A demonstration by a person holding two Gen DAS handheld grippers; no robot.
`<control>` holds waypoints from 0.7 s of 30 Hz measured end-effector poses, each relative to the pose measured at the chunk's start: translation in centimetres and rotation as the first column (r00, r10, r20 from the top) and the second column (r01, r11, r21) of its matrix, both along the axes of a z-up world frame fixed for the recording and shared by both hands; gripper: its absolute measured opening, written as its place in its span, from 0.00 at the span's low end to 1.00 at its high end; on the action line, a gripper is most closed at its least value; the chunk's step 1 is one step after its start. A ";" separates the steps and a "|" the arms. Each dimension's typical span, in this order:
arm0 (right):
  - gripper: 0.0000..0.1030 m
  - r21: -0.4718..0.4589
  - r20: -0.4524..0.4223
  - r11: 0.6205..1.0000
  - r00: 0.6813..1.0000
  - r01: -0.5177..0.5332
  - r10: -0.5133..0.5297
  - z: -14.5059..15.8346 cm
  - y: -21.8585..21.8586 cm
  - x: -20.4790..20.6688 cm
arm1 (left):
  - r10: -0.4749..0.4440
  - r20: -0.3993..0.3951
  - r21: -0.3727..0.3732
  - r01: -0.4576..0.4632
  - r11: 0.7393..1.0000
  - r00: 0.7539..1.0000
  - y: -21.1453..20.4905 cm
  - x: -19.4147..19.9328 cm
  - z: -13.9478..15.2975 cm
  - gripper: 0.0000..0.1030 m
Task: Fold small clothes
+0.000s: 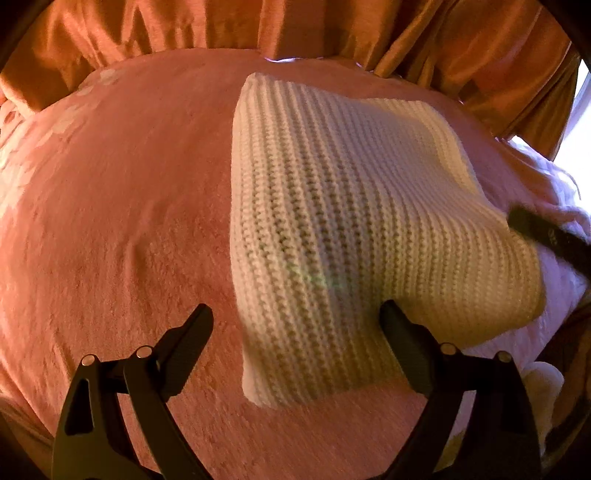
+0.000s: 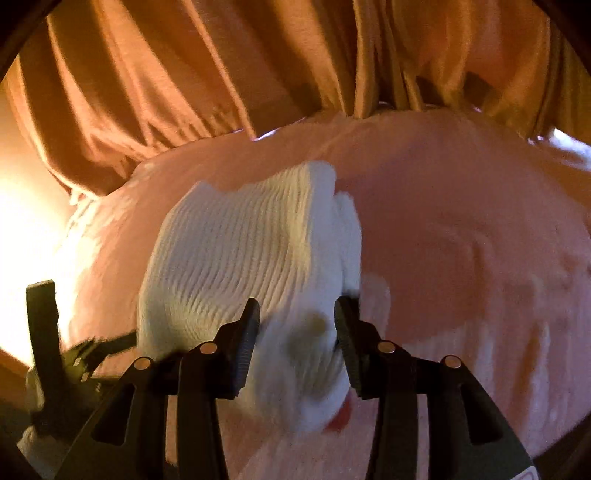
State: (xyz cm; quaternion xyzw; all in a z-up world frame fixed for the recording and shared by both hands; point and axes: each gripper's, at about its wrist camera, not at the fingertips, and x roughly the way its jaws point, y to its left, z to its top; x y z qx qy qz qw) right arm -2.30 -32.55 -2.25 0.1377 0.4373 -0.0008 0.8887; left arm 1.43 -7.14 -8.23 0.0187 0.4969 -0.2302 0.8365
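A white ribbed knit garment (image 1: 332, 206) lies folded on the pink bed cover (image 1: 110, 221). My left gripper (image 1: 295, 317) hovers over the garment's near edge, jaws wide apart and nothing between the pads. In the right wrist view the same knit (image 2: 240, 251) bunches up between the fingers of my right gripper (image 2: 297, 314). Its jaws stand partly apart with the ribbed pad faces showing, and the cloth sits loose in the gap. One right finger (image 1: 546, 236) shows at the garment's right edge in the left wrist view. The left gripper's finger (image 2: 42, 325) appears at far left.
Orange curtains (image 1: 258, 26) hang along the far side of the bed, seen also as curtains (image 2: 221, 74) in the right wrist view. The bed cover (image 2: 461, 240) spreads out to the right of the knit. A bright window gap (image 1: 576, 122) shows at the right.
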 end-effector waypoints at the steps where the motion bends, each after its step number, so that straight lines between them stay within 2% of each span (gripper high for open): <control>1: 0.40 0.000 0.001 1.000 1.000 0.001 -0.001 0.0 0.3 -0.8 | -0.002 0.006 0.003 0.002 1.000 1.000 0.0 -0.3 0.1 0.87; 4: 0.40 -0.071 -0.052 0.997 0.999 0.009 -0.013 -1.6 0.6 -1.7 | -0.007 0.013 0.008 0.007 1.000 1.000 -0.1 -0.7 0.3 0.87; 6: 0.49 -0.186 -0.119 0.982 0.992 0.028 -0.051 -3.8 0.4 -1.3 | -0.003 0.012 0.010 0.003 1.000 1.000 -0.1 -1.1 0.3 0.87; 7: 0.52 -0.192 -0.149 0.981 0.987 0.024 -0.053 -4.8 0.2 -1.0 | -0.004 0.011 0.010 0.004 1.000 1.000 -0.2 -1.2 0.3 0.87; 9: 0.52 -0.116 -0.155 0.992 0.986 0.039 -0.057 -5.4 -0.3 -1.3 | -0.005 0.017 0.020 0.004 1.000 1.000 -0.2 -1.5 0.4 0.87; 16: 0.59 -0.057 -0.094 0.997 0.993 0.059 -0.064 -3.0 -1.1 -2.1 | -0.014 0.016 0.022 0.014 1.000 1.000 0.5 -1.8 0.7 0.87; 19: 0.68 -0.030 -0.067 0.997 0.995 0.067 -0.068 -1.9 -1.7 -2.4 | -0.021 0.000 -0.069 0.021 0.997 1.000 2.0 -1.6 1.6 0.87; 21: 0.71 0.021 -0.059 0.998 0.996 0.066 -0.065 -1.7 -2.3 -1.9 | -0.010 -0.027 -0.165 0.005 0.986 1.000 3.2 -0.6 2.2 0.89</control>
